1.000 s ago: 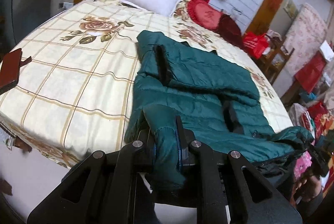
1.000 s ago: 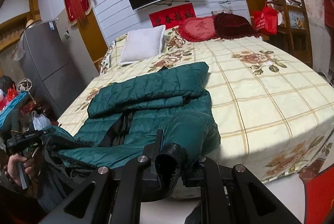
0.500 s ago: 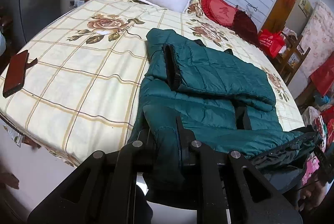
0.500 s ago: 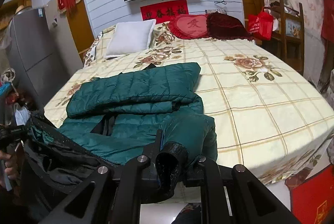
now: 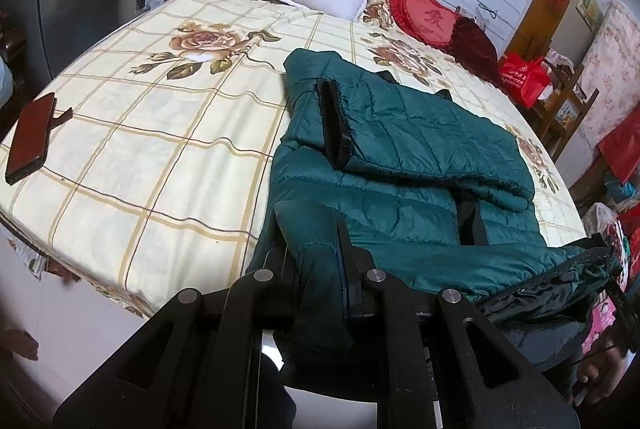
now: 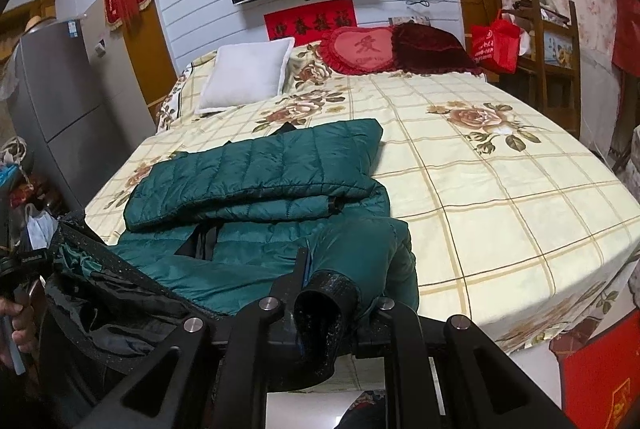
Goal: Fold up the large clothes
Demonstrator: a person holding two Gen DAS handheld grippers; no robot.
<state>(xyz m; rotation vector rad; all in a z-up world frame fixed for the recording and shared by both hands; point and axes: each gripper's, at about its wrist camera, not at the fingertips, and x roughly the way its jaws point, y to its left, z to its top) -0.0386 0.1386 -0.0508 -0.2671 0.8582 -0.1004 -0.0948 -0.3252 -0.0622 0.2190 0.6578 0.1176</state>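
Observation:
A dark green puffer jacket (image 5: 400,149) lies partly folded on the flowered bed (image 5: 160,149), one sleeve laid across its body. My left gripper (image 5: 316,257) is shut on a bunch of the jacket's green fabric at the bed's near edge. In the right wrist view the jacket (image 6: 260,169) lies left of centre, and my right gripper (image 6: 336,281) is shut on its black-cuffed sleeve end. The dark-lined near edge (image 6: 120,269) hangs stretched between the two grippers, off the bed's edge. A hand (image 6: 16,313) shows at the far left.
A dark red phone (image 5: 30,137) lies near the bed's left edge. A white pillow (image 6: 244,77), a red heart cushion (image 6: 360,49) and a maroon cushion (image 6: 432,49) sit at the headboard. A grey fridge (image 6: 60,109) stands left, a wooden chair (image 6: 552,49) right.
Both grippers kept their hold. The right hand shifted a little sideways, and the jacket's near edge now hangs more stretched out between the two grippers.

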